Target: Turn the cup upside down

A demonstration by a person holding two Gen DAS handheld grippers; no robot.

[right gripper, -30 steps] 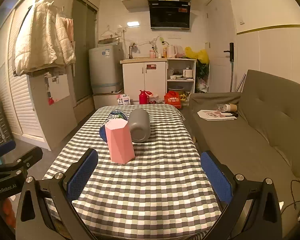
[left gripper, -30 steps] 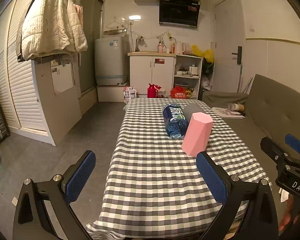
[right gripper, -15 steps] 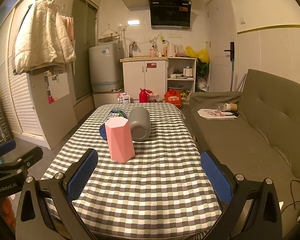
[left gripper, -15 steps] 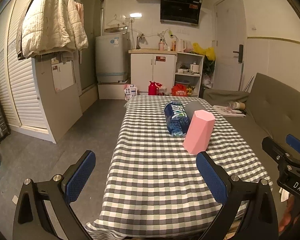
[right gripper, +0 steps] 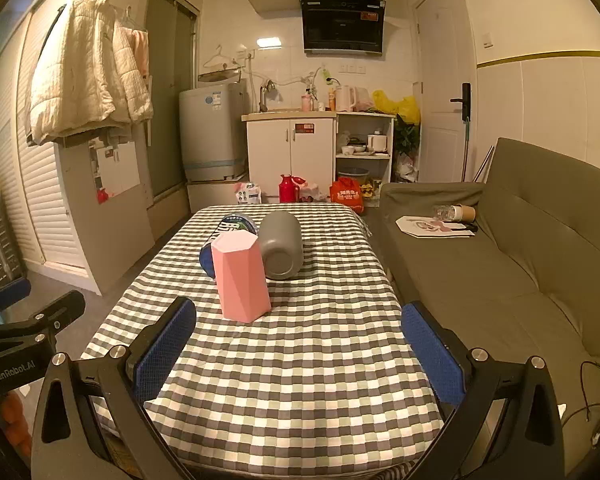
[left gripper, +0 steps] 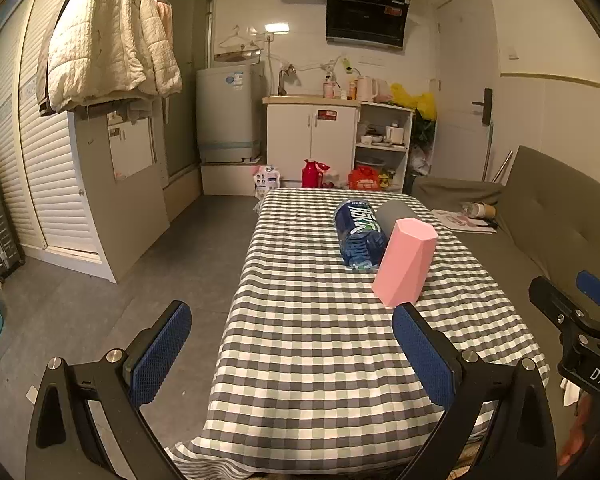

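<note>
Left claw [left gripper: 292, 354] wide open, nothing in it, blue pads [left gripper: 162, 354] spread apart, held low at the near edge of the worktop [left gripper: 320, 360], which wears a grey-white checked cloth. Right claw [right gripper: 299, 350] same: wide open, empty, low at the near edge, its pads [right gripper: 430, 354] well apart. Left of the left claw: floor, louvred doors, white padded jacket [left gripper: 108, 36] hanging up high. Ahead of the left claw and toward its right finger: blue labelled bottle [left gripper: 358, 234] lying on its side, grey cup [left gripper: 392, 214] lying just behind and beside it, mostly hidden, then pink faceted cup [left gripper: 405, 267] standing on the cloth, closed flat face up, nearest to the claw, leaning in the fisheye. Right claw view: pink faceted cup [right gripper: 240, 278] ahead and a bit left of centre, between the fingers' lines but well short of them, not touched. Blue bottle [right gripper: 226, 236] just behind it to the left; grey cup [right gripper: 281, 250] on its side just behind to the right, round end facing the claw; whether either touches the pink one, cannot tell. Right of the right claw: olive sofa [right gripper: 520, 264] with paper and a small bottle on the seat. Right claw's arm shows at the right edge of the left view, left claw's at the left edge of the right view.
</note>
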